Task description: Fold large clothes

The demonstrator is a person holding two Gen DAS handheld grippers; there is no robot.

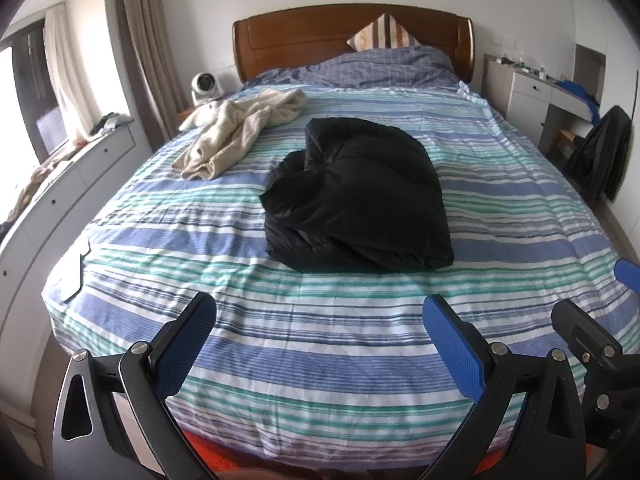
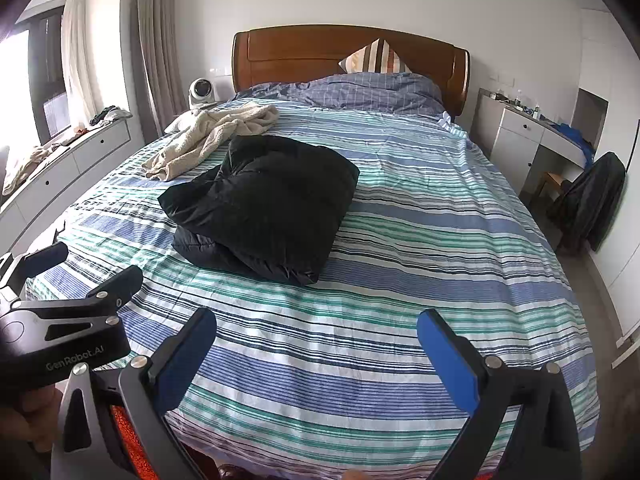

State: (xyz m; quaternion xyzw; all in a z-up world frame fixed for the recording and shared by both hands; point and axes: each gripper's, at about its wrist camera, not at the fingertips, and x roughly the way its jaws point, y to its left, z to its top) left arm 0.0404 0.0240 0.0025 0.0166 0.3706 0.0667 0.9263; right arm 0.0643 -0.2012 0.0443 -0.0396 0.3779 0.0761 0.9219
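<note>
A black puffy jacket (image 1: 356,196) lies folded in a thick bundle in the middle of the striped bed (image 1: 320,340); it also shows in the right wrist view (image 2: 264,200). A cream fleece garment (image 1: 240,128) lies crumpled at the far left of the bed, also seen from the right wrist (image 2: 212,140). My left gripper (image 1: 320,320) is open and empty above the bed's near edge, well short of the jacket. My right gripper (image 2: 316,332) is open and empty beside it, also over the near edge. Each gripper shows at the edge of the other's view.
A wooden headboard (image 1: 352,36) with a striped pillow (image 1: 384,34) stands at the far end. A white fan (image 1: 206,88) is at the far left. White drawers (image 1: 60,208) run along the left wall. A white desk (image 2: 532,136) and a chair with dark clothes (image 2: 588,200) stand at right.
</note>
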